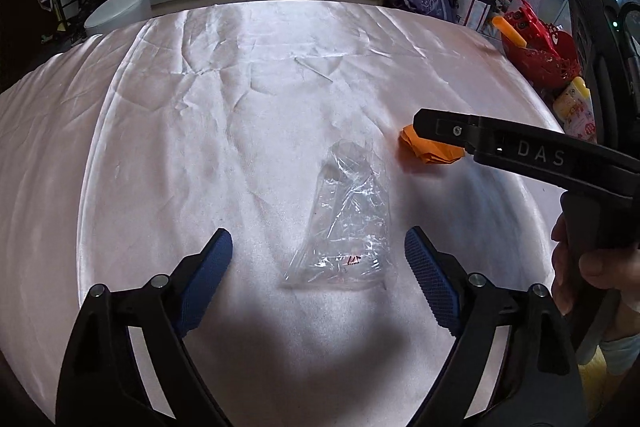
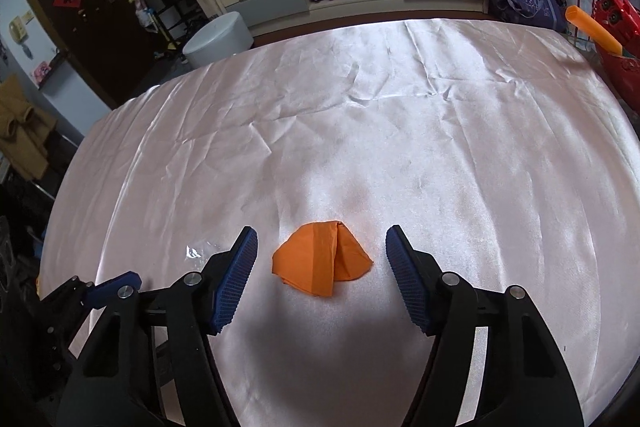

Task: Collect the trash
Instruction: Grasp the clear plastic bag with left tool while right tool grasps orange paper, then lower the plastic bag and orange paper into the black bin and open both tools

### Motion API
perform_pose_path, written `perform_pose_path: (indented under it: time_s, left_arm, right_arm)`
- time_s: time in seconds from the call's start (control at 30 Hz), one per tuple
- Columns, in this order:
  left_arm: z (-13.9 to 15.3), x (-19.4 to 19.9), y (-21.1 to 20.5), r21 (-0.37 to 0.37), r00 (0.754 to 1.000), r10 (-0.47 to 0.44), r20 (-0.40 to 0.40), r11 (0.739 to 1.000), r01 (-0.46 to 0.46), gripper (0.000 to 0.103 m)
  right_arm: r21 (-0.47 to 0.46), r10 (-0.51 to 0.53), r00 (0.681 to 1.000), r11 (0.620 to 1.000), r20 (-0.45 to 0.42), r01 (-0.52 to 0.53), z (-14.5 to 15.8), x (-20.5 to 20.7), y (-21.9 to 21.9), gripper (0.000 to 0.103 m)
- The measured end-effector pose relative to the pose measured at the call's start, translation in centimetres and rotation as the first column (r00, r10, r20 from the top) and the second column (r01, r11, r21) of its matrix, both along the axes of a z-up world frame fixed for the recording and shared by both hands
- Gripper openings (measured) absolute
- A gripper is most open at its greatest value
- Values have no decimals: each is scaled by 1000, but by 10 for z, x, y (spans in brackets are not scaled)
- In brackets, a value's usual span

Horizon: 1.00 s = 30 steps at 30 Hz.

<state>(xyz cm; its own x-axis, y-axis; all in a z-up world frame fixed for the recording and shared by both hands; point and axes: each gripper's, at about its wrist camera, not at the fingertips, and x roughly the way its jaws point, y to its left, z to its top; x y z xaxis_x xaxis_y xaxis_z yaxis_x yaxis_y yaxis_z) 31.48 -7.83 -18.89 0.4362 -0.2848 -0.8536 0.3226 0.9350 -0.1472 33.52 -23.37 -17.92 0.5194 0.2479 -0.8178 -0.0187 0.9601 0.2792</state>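
Down in the left wrist view, the left gripper [image 1: 318, 245] hangs over the bench [image 1: 160, 131], which wears a shiny pink cloth. Its blue fingers [image 1: 208, 277] are spread wide and hold nothing. A clear plastic bag [image 1: 348, 223] lies flat on the cloth between them. Off to the right, an orange crumpled paper [image 1: 424, 149] sits partly hidden behind the right gripper's black body.

From the right wrist view, the right gripper [image 2: 322, 239] has its fingers [image 2: 408, 279] spread wide too. The orange crumpled paper [image 2: 320, 261] rests on the cloth right between them, touching neither one.
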Motion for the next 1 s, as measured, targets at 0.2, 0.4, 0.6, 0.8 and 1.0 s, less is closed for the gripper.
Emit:
perform_pose_path:
  time_s: [0.2, 0.4, 0.6, 0.8, 1.0]
  left_arm:
    - [-8, 7, -1, -10, 999, -33, -12, 999, 33, 54]
    - [-8, 0, -6, 12, 998, -58, 10, 998, 58, 46]
    - [-1, -11, -4, 12, 997, -68, 27, 998, 67, 29]
    - [24, -30, 10, -21, 997, -41, 59, 999, 42, 22]
    - [58, -67, 22, -14, 991, -25, 129, 1000, 27, 21]
  right_arm:
    - [-34, 27, 999, 999, -23, -28, -12, 7, 7, 48]
    - [-75, 69, 998, 995, -5, -69, -10, 4, 18, 26]
    - [-96, 103, 995, 990, 7, -102, -4, -7, 29, 21]
    - [-26, 59, 998, 998, 36, -58, 18, -31, 17, 21]
    - [2, 61, 995, 998, 78, -61, 49, -72, 17, 22]
